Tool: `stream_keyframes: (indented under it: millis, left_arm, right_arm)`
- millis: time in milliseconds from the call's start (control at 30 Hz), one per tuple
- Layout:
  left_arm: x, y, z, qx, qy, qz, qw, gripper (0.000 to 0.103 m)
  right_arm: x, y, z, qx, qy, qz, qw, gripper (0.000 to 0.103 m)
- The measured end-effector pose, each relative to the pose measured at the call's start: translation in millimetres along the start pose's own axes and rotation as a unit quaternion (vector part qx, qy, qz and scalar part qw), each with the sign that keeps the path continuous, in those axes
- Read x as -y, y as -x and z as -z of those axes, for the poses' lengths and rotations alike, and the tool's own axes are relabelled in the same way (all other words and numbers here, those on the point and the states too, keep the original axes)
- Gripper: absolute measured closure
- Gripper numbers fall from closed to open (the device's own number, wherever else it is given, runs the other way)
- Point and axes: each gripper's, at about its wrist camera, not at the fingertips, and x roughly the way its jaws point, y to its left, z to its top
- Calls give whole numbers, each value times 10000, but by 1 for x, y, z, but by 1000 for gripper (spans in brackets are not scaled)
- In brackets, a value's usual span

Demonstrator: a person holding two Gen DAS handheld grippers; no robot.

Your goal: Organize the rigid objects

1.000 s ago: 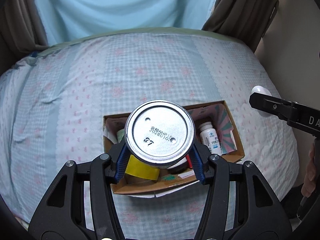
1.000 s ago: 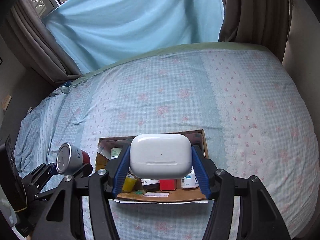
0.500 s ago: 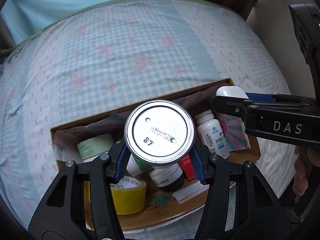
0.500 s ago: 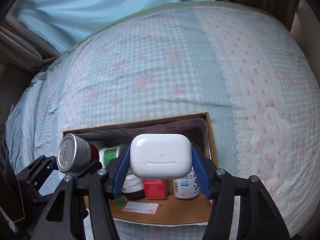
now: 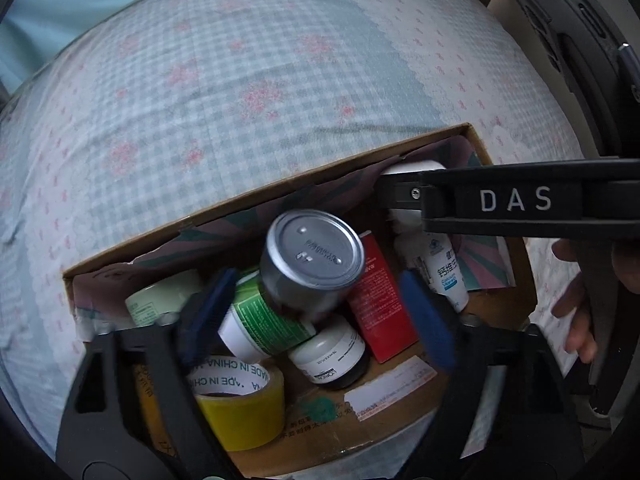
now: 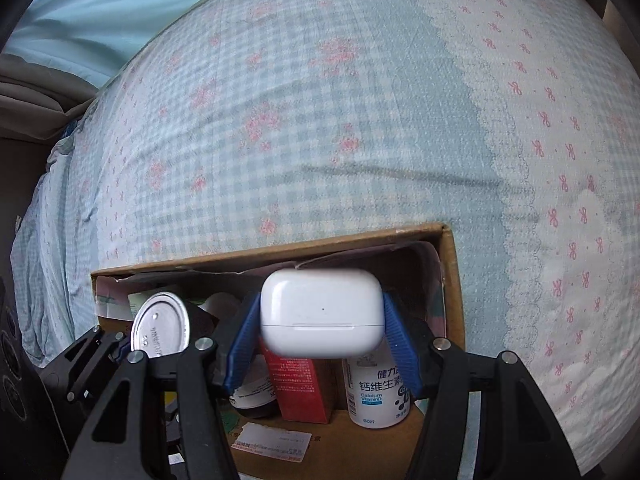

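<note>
The left gripper (image 5: 316, 312) is hanging over the cardboard box (image 5: 400, 432) on the bed (image 5: 240, 80), its jaws opening wide, and the tin can (image 5: 316, 260) between them is sitting clear of both blue pads on top of the green-labelled bottle (image 5: 260, 328) and the white jar (image 5: 328, 356) inside the box. The right gripper (image 6: 320, 344) is gripping the white earbud case (image 6: 320, 312) between part-open jaws, above the box's red carton (image 6: 300, 384) and white vitamin bottle (image 6: 372, 392).
</note>
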Motion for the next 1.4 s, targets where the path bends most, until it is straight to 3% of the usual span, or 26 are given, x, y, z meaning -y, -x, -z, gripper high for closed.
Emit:
stream_keyframes:
  millis: [133, 167, 300, 600, 767, 1000, 1167, 1400]
  left_arm:
    - [0, 16, 7, 167, -18, 9, 9999, 0]
    - [-1, 19, 9, 159, 7, 15, 9999, 0]
    - [-3, 31, 15, 232, 136, -18, 9996, 0]
    - [2, 82, 32, 656, 307, -193, 9972, 0]
    - [7, 128, 47, 968, 460, -141, 9941, 0]
    - [23, 219, 58, 1422, 634, -451, 9868, 0]
    - [43, 292, 67, 1919, 921, -660, 9748, 0]
    - [97, 390, 99, 2953, 1123, -914, 9444, 0]
  right_arm:
    - [0, 13, -1, 105, 16, -187, 9998, 5]
    - [-2, 18, 0, 129, 63, -155, 9998, 1]
    - [-9, 34, 11, 308, 279, 147, 9990, 1]
    - [-5, 64, 44, 436, 124, 26, 9990, 1]
    - [-12, 106, 61, 753, 171, -3, 9970, 1]
    - [-29, 196, 94, 1242, 511, 21, 9909, 1]
    - [-35, 265, 121, 1705, 710, 78, 9828, 1]
    - [-42, 366, 171, 2659, 1196, 340, 9559, 1]
